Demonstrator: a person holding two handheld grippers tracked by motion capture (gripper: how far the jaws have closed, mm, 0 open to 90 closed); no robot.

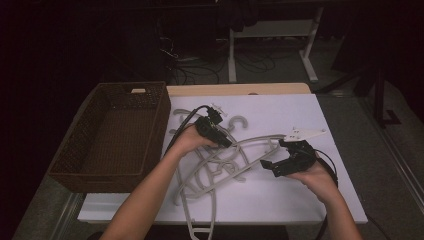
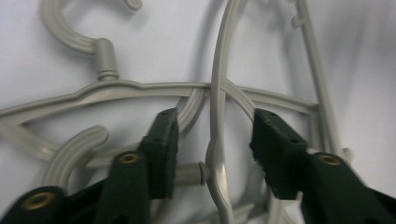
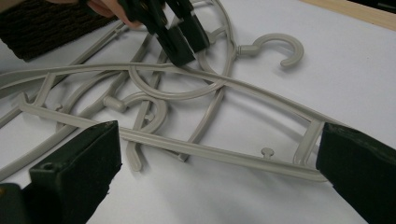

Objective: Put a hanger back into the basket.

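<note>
**Tangled hangers on the counter, sorting at an early stage**

A pile of grey plastic coat hangers (image 1: 220,167) lies interlaced on the white sheet covering the counter (image 1: 300,200), just right of a dark wicker basket (image 1: 112,135). The basket's floor looks bare, so, judging by the layout, no hanger has yet been moved into it and the whole pile remains to be separated and transferred.

The left gripper (image 1: 226,142) is lowered onto the top of the pile. In the left gripper view its fingers (image 2: 163,149) stand moderately apart, straddling one curved hanger arm (image 2: 215,140) where it crosses another hanger's shoulder bar (image 2: 140,88); the pads are not closed on it, so the grasp is judged to be in preparation only. A hook with its ribbed neck (image 2: 103,56) lies beyond the crossing.

The right gripper (image 1: 272,168) hovers at the pile's right edge. In the right gripper view its fingers (image 3: 79,163) are spread wide and hold nothing, framing the nearest hanger's lower bar (image 3: 210,151) with its small pegs; a free hook (image 3: 280,49) rests on the sheet behind.

Remaining work, as estimated: close on one hanger, free it from its neighbours, and repeat for each.
</note>
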